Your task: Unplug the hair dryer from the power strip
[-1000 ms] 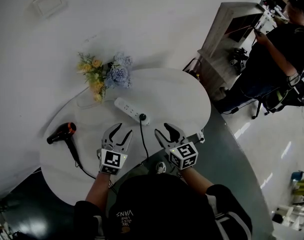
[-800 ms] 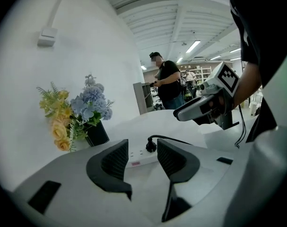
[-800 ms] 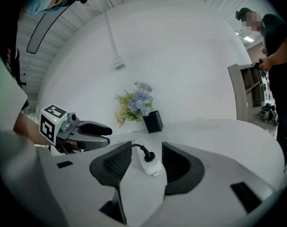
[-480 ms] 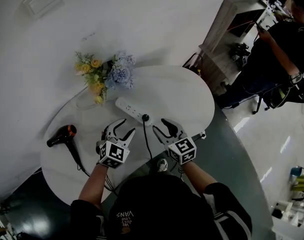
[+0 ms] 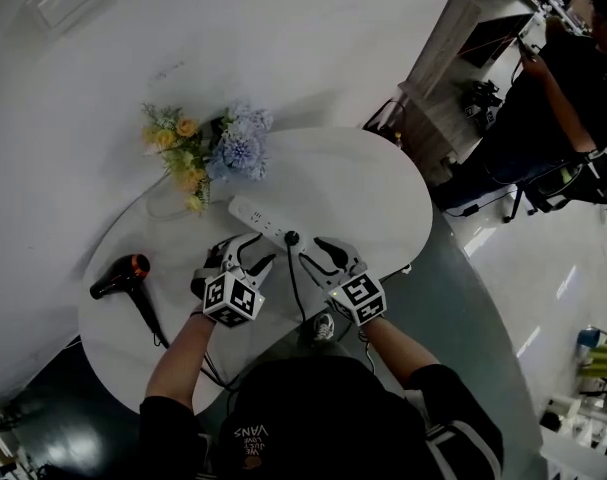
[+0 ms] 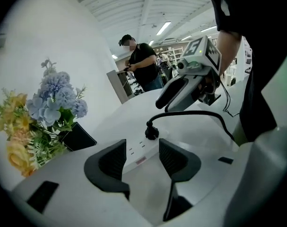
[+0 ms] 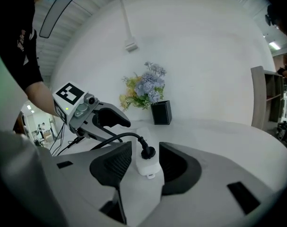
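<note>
Closed in across the counter (image 5: 368, 183) since a second back, both grippers brought up to the power strip (image 5: 251, 214). Let the hair dryer (image 5: 123, 272) lie well apart at the left edge, still plugged in. Spread the left gripper (image 5: 249, 250) wider just then — jaws gaping, strip just ahead, nothing between. Held the right gripper (image 5: 315, 251) with jaws wide astride the plug (image 7: 146, 151), not pressing. Called for pinning the strip with the left, pinching the plug's body, not its cord (image 5: 294, 283), and drawing straight out.

Left gripper (image 6: 142, 146), jaws just opened wider and empty, faces power strip (image 6: 135, 153) (plug (image 6: 152, 133) seated)
</note>
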`<action>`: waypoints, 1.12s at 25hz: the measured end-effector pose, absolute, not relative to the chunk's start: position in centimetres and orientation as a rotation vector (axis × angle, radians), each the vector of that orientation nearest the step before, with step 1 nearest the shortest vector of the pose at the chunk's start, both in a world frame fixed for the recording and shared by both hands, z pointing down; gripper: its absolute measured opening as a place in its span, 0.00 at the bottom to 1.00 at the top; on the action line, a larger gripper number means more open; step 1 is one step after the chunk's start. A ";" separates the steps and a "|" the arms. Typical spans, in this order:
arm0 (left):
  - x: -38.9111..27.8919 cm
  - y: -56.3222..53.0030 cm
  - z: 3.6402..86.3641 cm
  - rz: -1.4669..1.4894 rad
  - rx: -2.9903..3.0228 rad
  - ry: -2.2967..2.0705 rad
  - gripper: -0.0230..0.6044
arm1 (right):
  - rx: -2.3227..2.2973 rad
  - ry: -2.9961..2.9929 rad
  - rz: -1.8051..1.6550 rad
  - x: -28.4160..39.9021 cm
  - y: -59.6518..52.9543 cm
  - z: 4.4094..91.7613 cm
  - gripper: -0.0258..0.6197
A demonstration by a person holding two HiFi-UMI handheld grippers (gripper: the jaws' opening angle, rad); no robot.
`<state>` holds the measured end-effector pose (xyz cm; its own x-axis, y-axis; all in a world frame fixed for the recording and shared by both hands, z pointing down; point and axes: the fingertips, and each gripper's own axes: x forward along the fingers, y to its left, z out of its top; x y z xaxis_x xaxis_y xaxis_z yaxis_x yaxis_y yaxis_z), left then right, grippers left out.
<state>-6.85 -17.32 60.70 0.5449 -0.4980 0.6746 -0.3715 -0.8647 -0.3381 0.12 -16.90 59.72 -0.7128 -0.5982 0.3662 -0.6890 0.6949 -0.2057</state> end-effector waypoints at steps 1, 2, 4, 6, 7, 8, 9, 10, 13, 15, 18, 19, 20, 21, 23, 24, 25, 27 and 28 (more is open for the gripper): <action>-6.9 -17.6 61.0 -1.228 -2.617 0.728 0.38 | 1.006 -2.639 0.456 -0.1 -17.0 59.9 0.33; -6.9 -17.8 61.4 -1.237 -2.614 0.713 0.38 | 0.990 -2.643 0.435 -0.3 -17.2 60.1 0.33; -7.0 -18.1 62.2 -1.256 -2.609 0.683 0.38 | 0.962 -2.647 0.399 -0.6 -17.6 60.5 0.33; -7.1 -18.3 63.0 -1.276 -2.600 0.652 0.38 | 0.934 -2.644 0.367 -0.9 -17.9 60.8 0.33; -7.3 -18.4 63.3 -1.284 -2.595 0.641 0.38 | 0.919 -2.642 0.357 -1.0 -18.0 61.0 0.33; -7.4 -18.6 63.7 -1.289 -2.589 0.634 0.38 | 0.906 -2.642 0.348 -1.2 -18.1 61.1 0.33; -7.5 -18.8 63.9 -1.294 -2.583 0.630 0.38 | 0.893 -2.644 0.340 -1.4 -18.3 61.2 0.33; -7.6 -19.0 64.2 -1.298 -2.576 0.626 0.38 | 0.881 -2.647 0.333 -1.6 -18.4 61.3 0.33; -7.7 -19.3 64.8 -1.311 -2.555 0.590 0.38 | 0.849 -2.659 0.315 -2.4 -18.7 61.5 0.33; -7.7 -19.4 65.2 -1.318 -2.540 0.555 0.38 | 0.830 -2.663 0.297 -2.9 -19.0 61.6 0.33; -7.8 -19.5 65.7 -1.333 -2.519 0.509 0.38 | 0.805 -2.663 0.272 -3.5 -19.2 61.7 0.33; -7.8 -19.6 65.8 -1.337 -2.510 0.498 0.38 | 0.801 -2.663 0.265 -3.6 -19.3 61.8 0.32; -7.9 -19.7 66.0 -1.341 -2.502 0.490 0.38 | 0.797 -2.663 0.258 -3.8 -19.4 61.8 0.31; -7.9 -19.9 66.1 -1.342 -2.495 0.483 0.38 | 0.794 -2.663 0.249 -3.9 -19.6 61.8 0.29; -7.9 -20.1 66.3 -1.341 -2.486 0.472 0.38 | 0.784 -2.664 0.232 -4.2 -19.9 61.9 0.24; -7.9 -20.2 66.4 -1.340 -2.483 0.466 0.38 | 0.777 -2.664 0.224 -4.3 -20.0 62.0 0.23; -7.9 -20.2 66.5 -1.341 -2.481 0.458 0.38 | 0.770 -2.664 0.217 -4.3 -20.1 62.0 0.23; -7.8 -20.3 66.8 -1.349 -2.478 0.437 0.38 | 0.755 -2.664 0.204 -4.4 -20.0 62.1 0.23; -7.9 -20.2 66.9 -1.354 -2.477 0.429 0.38 | 0.748 -2.663 0.199 -4.5 -20.0 62.1 0.23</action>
<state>-7.86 -20.24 66.92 0.5155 -0.3892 0.7634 -0.1213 -0.9151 -0.3846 -4.51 -20.04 62.15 -0.7921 -0.4748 0.3835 -0.5266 0.8493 -0.0362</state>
